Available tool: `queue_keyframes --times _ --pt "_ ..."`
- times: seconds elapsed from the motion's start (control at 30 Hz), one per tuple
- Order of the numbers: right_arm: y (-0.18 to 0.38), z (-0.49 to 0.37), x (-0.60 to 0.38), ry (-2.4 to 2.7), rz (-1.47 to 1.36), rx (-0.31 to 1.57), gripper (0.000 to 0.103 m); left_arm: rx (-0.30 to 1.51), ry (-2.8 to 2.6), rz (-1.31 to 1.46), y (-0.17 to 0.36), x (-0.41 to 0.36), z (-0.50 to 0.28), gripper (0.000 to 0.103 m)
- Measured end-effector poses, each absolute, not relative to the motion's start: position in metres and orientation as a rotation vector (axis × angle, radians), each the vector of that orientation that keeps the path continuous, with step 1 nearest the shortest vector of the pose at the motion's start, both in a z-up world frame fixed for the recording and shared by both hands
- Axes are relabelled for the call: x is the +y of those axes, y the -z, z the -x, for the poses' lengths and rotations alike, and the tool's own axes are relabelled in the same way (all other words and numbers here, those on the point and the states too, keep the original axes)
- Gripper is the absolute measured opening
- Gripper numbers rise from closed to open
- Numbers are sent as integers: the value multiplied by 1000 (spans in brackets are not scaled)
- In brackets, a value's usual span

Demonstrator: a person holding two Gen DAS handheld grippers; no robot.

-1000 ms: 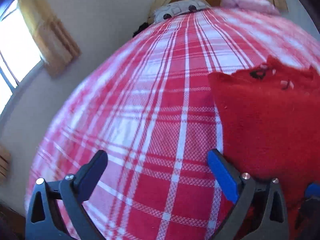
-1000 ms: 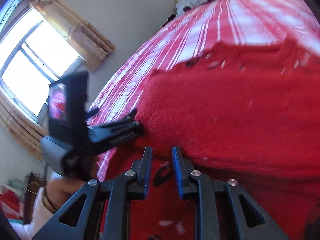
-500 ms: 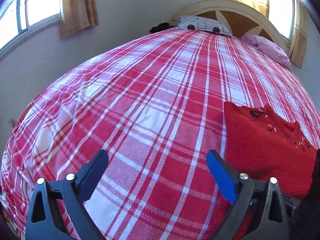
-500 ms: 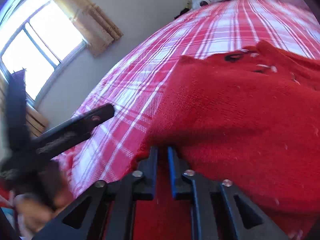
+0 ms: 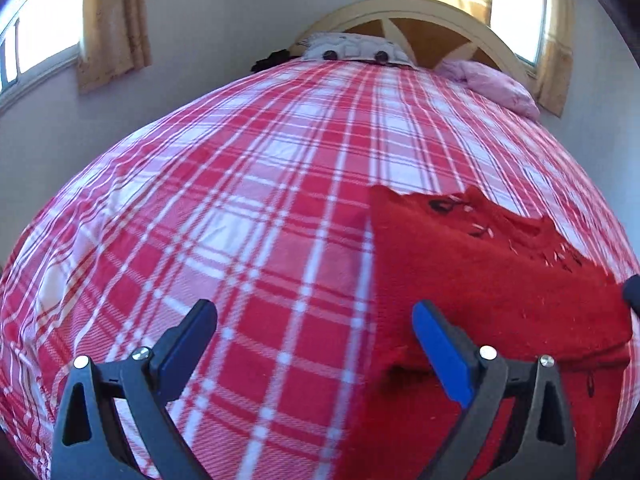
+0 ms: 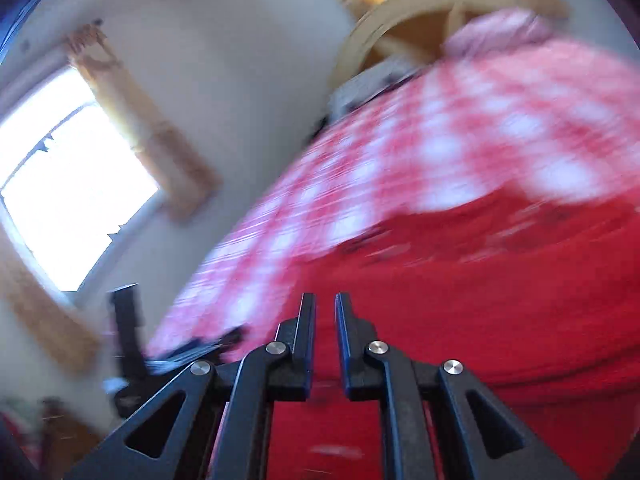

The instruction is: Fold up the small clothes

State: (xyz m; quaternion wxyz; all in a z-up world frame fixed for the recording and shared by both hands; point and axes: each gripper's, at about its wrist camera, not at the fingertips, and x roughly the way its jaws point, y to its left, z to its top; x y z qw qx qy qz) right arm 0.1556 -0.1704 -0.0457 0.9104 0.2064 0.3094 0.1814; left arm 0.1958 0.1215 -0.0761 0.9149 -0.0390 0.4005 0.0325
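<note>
A red knitted garment (image 5: 492, 276) lies folded on the red and white checked bedspread (image 5: 248, 200), at the near right of the left wrist view. My left gripper (image 5: 316, 320) is open and empty, hovering over the bedspread just left of the garment's edge. In the blurred right wrist view the garment (image 6: 480, 300) fills the lower right. My right gripper (image 6: 325, 308) is above it with its jaws close together and a narrow gap between them. Nothing shows between them.
Pillows (image 5: 352, 50) and a pink cushion (image 5: 496, 84) lie against the arched wooden headboard (image 5: 404, 12) at the far end. Curtained windows (image 5: 40, 40) flank the bed. The left gripper's body (image 6: 128, 344) shows at the lower left of the right wrist view.
My right gripper has let go of the garment's edge, lifted and swung, blurring its view. My left gripper has drawn back slightly; the garment now lies flatter on the bed.
</note>
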Motion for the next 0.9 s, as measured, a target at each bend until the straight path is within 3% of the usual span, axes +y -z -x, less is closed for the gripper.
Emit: queue_keyframes --times 0.13,0.27,0.47,0.57,0.7,0.77,0.83,0.9 --pt "59 -146 -238 -128 -361 704 10 879 -29 63 93 100 -205 100" --pt "106 -142 -288 -89 -362 843 9 927 -57 89 113 102 -209 103" --pt "120 -139 -312 -131 -604 781 7 933 -75 66 107 105 -201 103" --pt "105 -130 -304 -135 -580 766 10 906 -95 19 98 112 -184 103" --pt "64 -82 -302 -231 -538 598 11 877 -120 17 92 133 -158 103" --pt "47 -54 -298 -224 -448 546 29 875 -97 72 90 146 -143 103" --pt "38 -30 -298 -201 -400 524 74 874 -73 105 89 152 -133 103" --pt "36 -9 -303 -176 -374 514 76 868 -32 126 88 156 -122 103"
